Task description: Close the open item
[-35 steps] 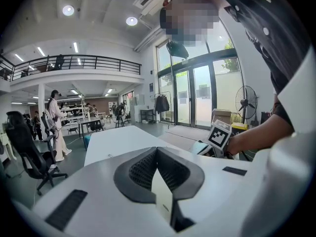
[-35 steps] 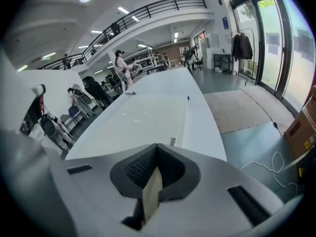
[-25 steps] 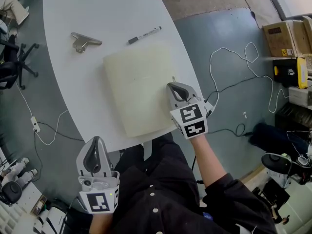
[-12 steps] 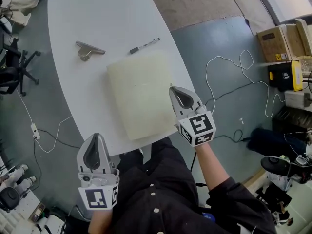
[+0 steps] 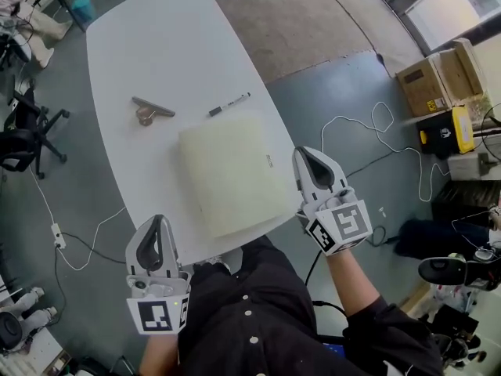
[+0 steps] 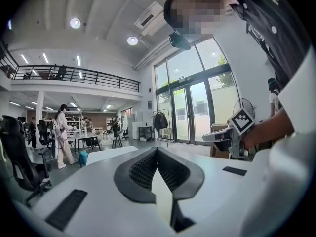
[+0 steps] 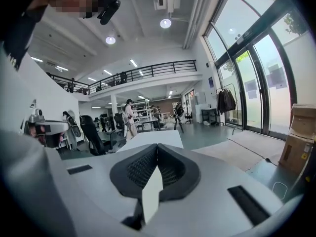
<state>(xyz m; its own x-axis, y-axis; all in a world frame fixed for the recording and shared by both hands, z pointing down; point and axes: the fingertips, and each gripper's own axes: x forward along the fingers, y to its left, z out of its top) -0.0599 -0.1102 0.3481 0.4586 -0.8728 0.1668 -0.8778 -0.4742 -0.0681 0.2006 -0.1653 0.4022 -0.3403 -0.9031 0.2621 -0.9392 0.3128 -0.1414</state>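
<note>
A cream, flat, closed folder-like item (image 5: 231,171) lies on the white table (image 5: 149,45) near its front edge. My right gripper (image 5: 307,153) hovers just beyond the item's right edge, apart from it, jaws shut and empty. Its own view looks out level across the room, its jaws (image 7: 157,146) pressed together with nothing between them. My left gripper (image 5: 155,222) hangs below the table's front edge near the person's body, jaws together and empty. The left gripper view also faces the room over its closed jaws (image 6: 157,149), with the right gripper (image 6: 232,135) off to the side.
A black-capped marker (image 5: 228,104) and a metal clip (image 5: 151,110) lie behind the item. A black office chair (image 5: 23,131) stands left of the table. White cables (image 5: 368,143) trail on the floor at right, near cardboard boxes (image 5: 427,81).
The right gripper has come off the item's right edge and drawn back to the right, toward the person. The left gripper has barely moved. The item stays flat.
</note>
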